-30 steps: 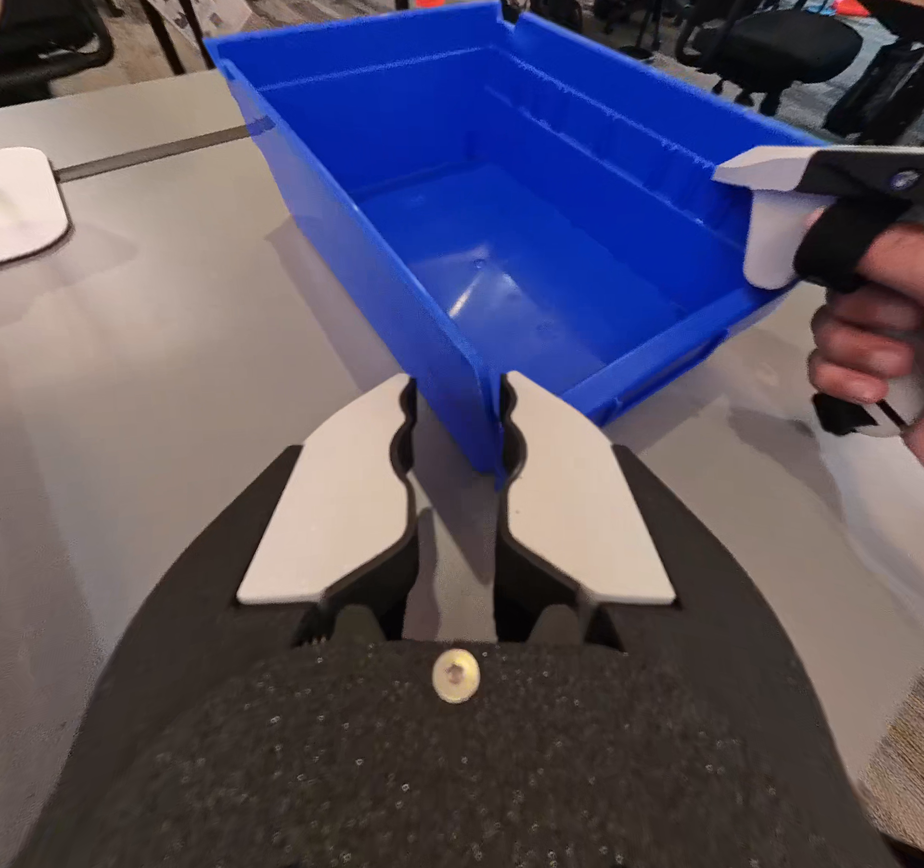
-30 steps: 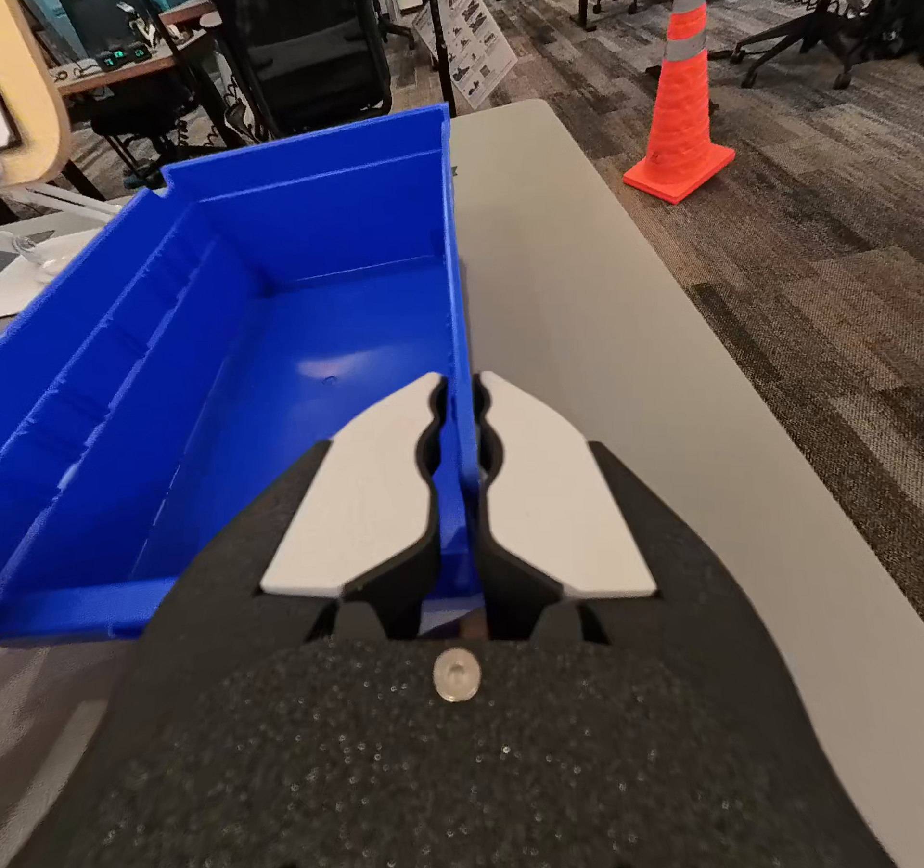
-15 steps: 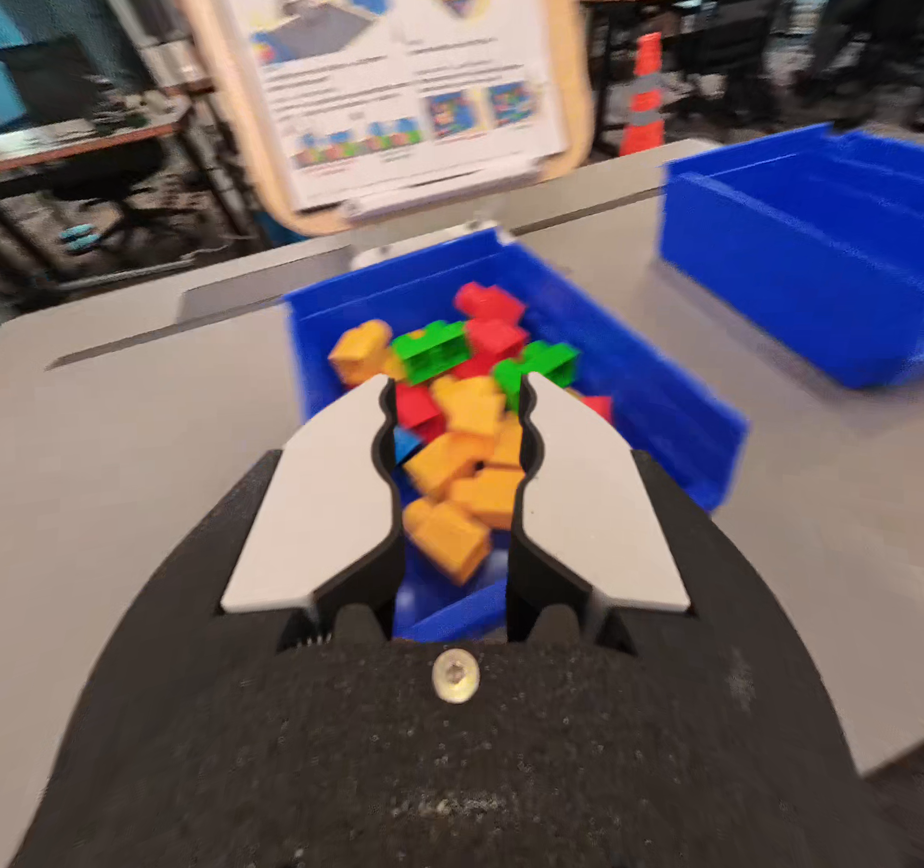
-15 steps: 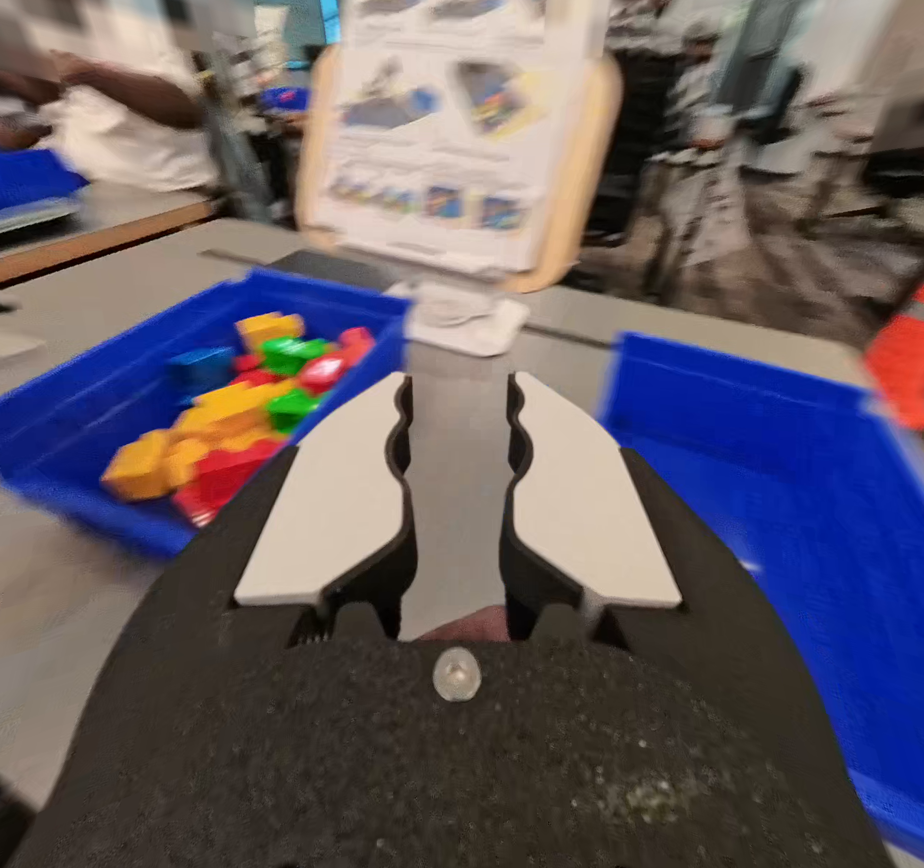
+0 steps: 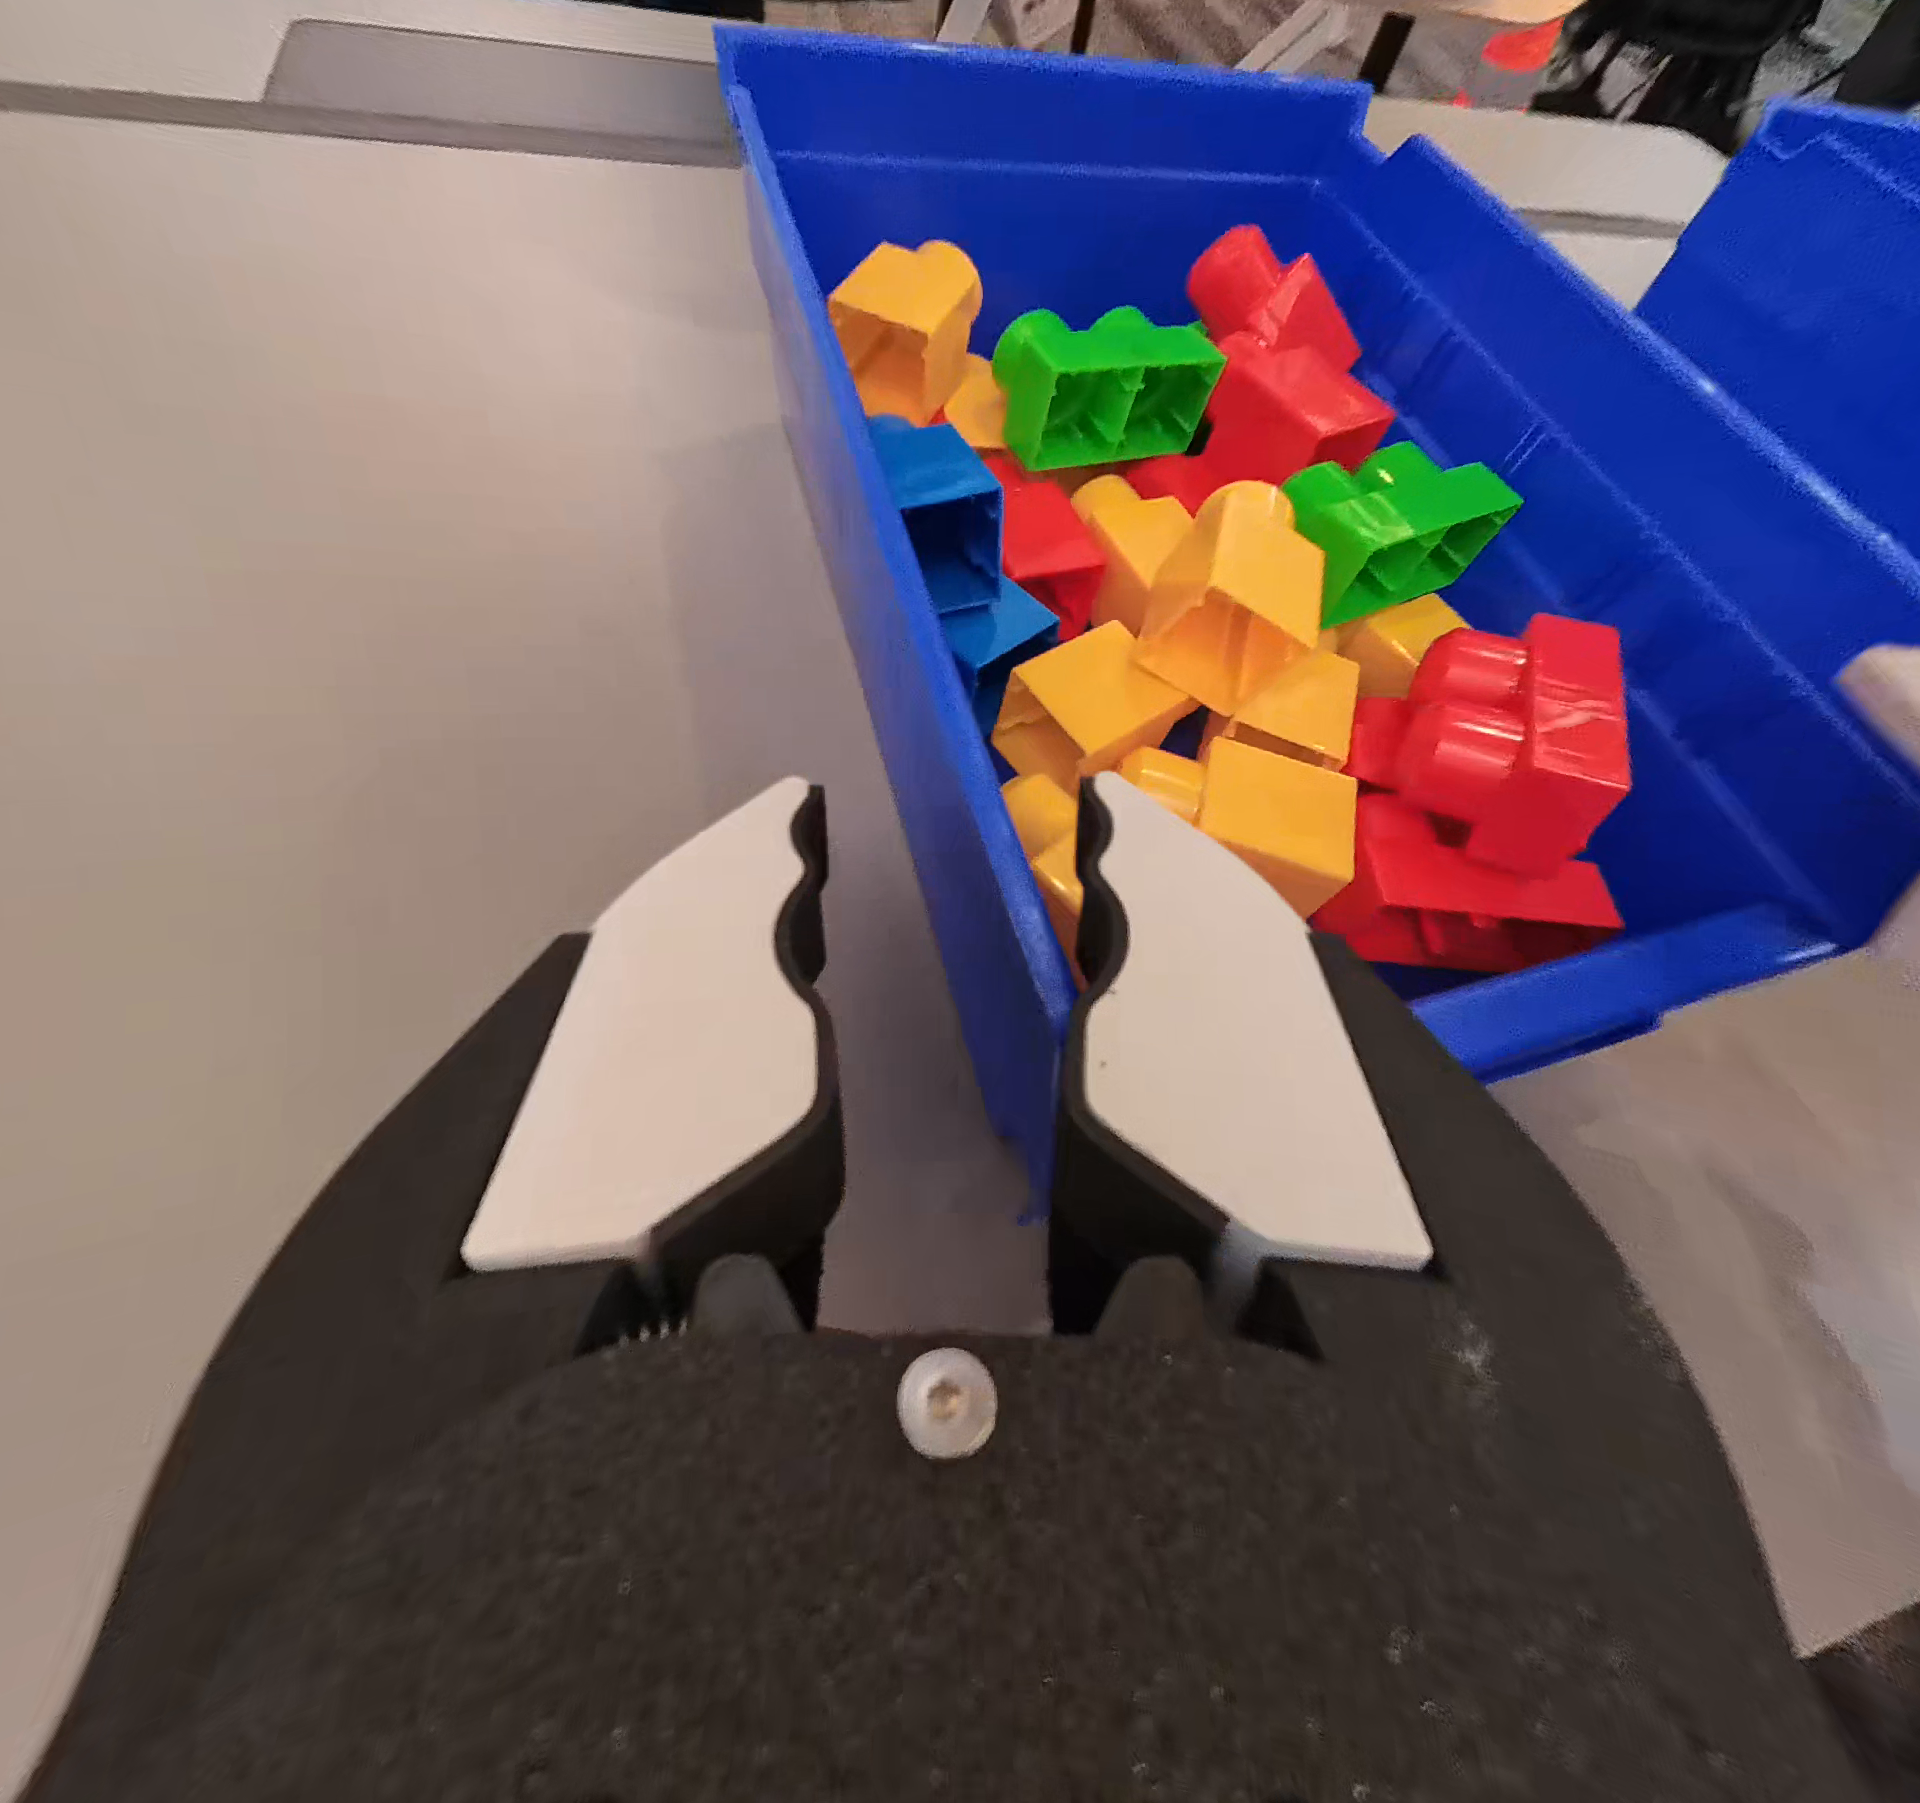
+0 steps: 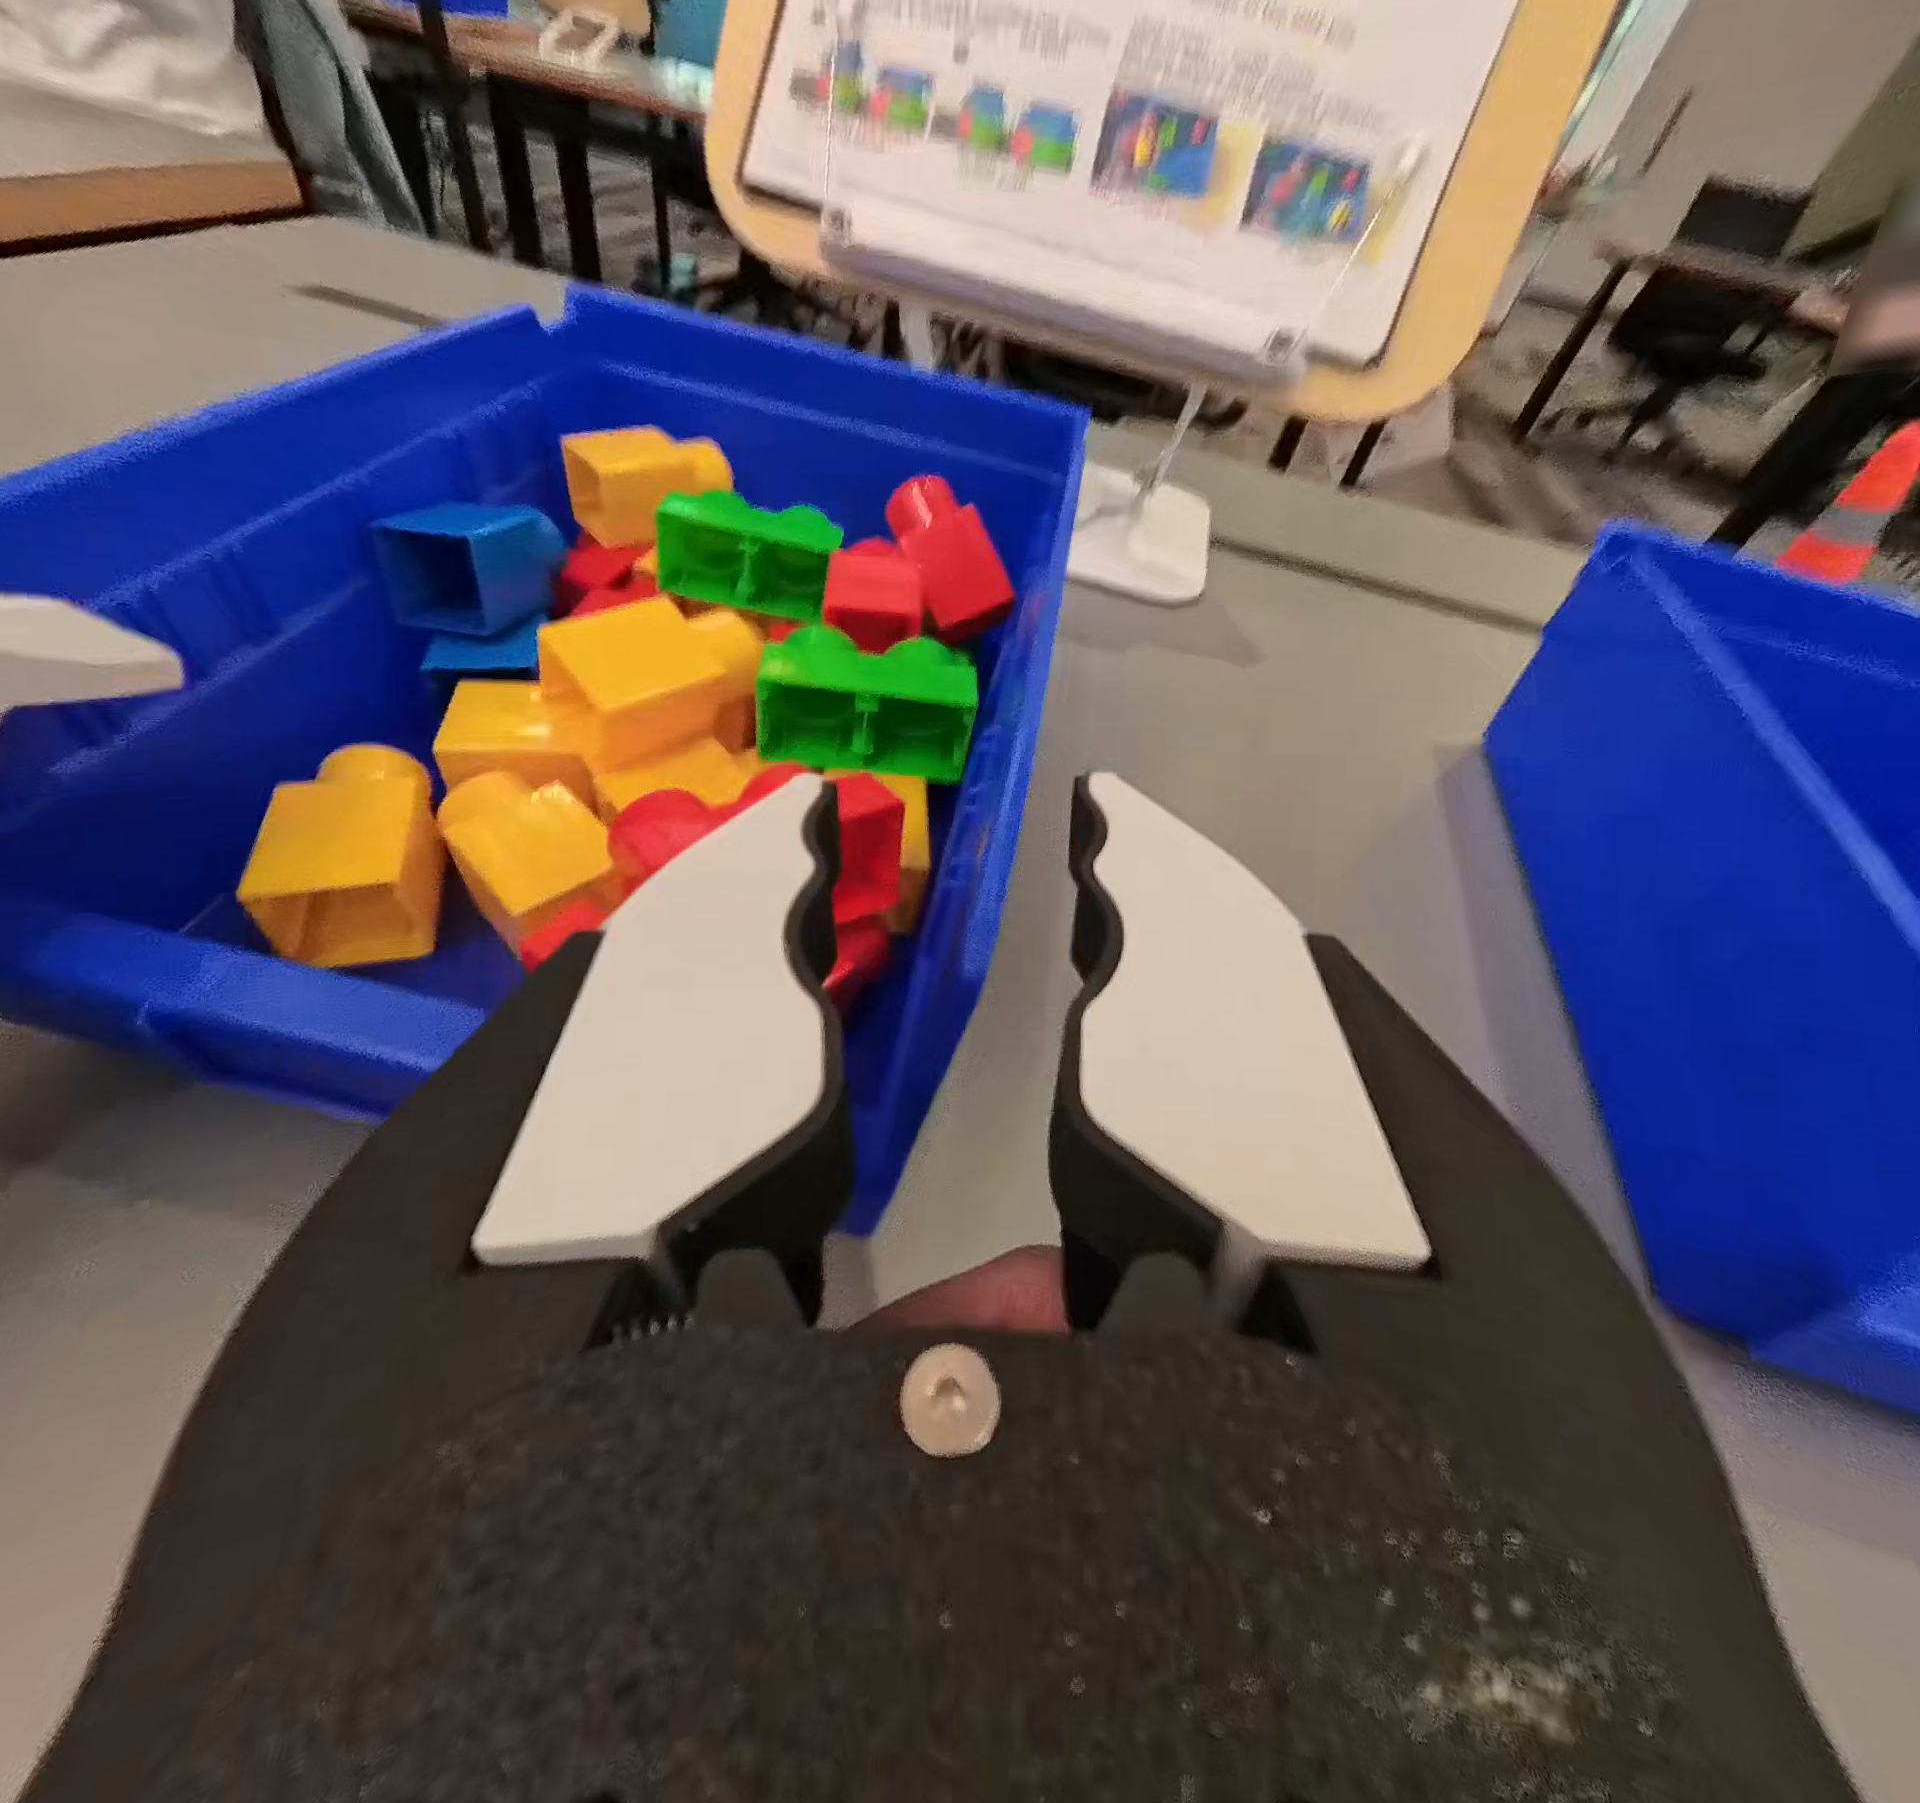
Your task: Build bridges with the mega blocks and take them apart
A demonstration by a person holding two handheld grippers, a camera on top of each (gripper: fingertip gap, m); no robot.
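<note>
Here both tongs, left (image 5: 951, 906) and right (image 6: 951, 906), stand apart, each straddling a side wall of the blue plastic bin (image 5: 1039, 106) holding the jumbled mega blocks (image 5: 1226, 590) on the grey worktop (image 5: 416, 506), seemingly to grip it.

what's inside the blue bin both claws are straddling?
The blue bin holds a loose heap of mega blocks: yellow, red, two green, some blue. Lower blocks and most of the bin floor are covered by the pile, so no full count.

Both tongs, a second ago at the empty bin (image 6: 1704, 922), now straddle opposite side walls of the block-filled bin (image 5: 935, 818), left tongs (image 5: 951, 797) and right tongs (image 6: 951, 792) parted.
</note>
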